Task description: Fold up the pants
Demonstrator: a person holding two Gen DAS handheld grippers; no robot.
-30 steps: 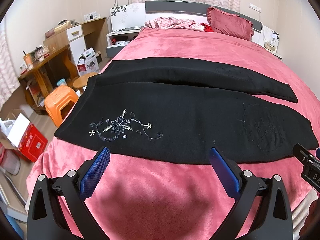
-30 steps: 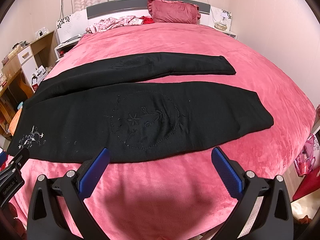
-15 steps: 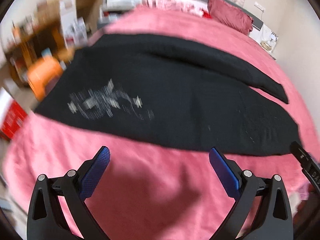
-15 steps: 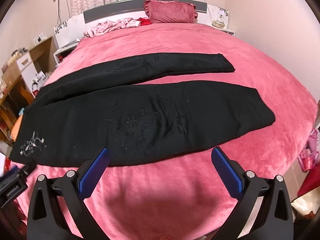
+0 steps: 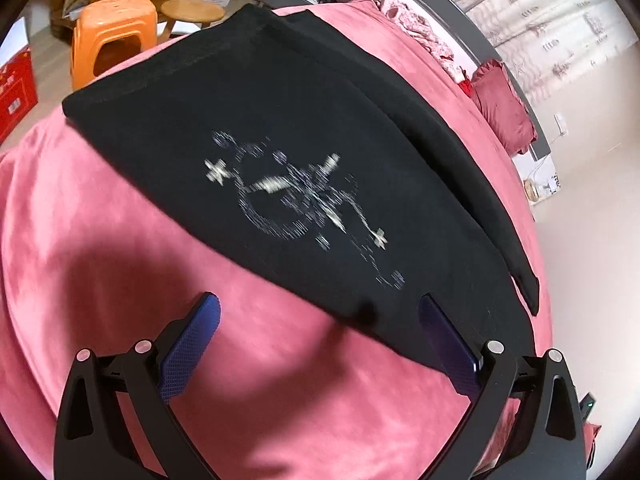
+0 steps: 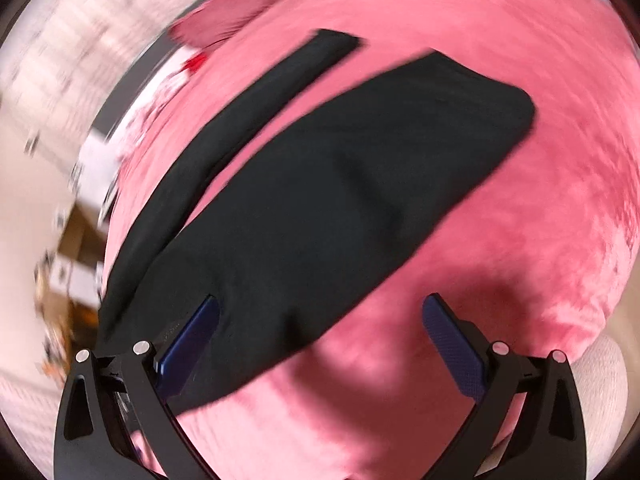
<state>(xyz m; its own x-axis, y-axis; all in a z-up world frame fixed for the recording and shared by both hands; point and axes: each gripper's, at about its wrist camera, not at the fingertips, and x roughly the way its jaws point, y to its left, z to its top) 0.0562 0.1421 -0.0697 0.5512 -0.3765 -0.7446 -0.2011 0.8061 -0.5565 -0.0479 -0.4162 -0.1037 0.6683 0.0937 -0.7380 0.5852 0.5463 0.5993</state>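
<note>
Blurring hides pants (image 6: 328, 208) detail, right view; both grippers' jaws spread wide, holding nothing.

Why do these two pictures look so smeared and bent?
Right wrist view: heavy motion blur streaks the pillow and room edge. Left wrist view: sharper, though the pants' embroidery is smeared. Both: fisheye lens bulges the bed.

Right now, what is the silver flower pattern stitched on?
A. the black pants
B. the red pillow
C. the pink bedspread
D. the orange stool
A: the silver embroidery sits on the black pants, which lie spread over the pink bedspread, ahead of the open left gripper.
</note>
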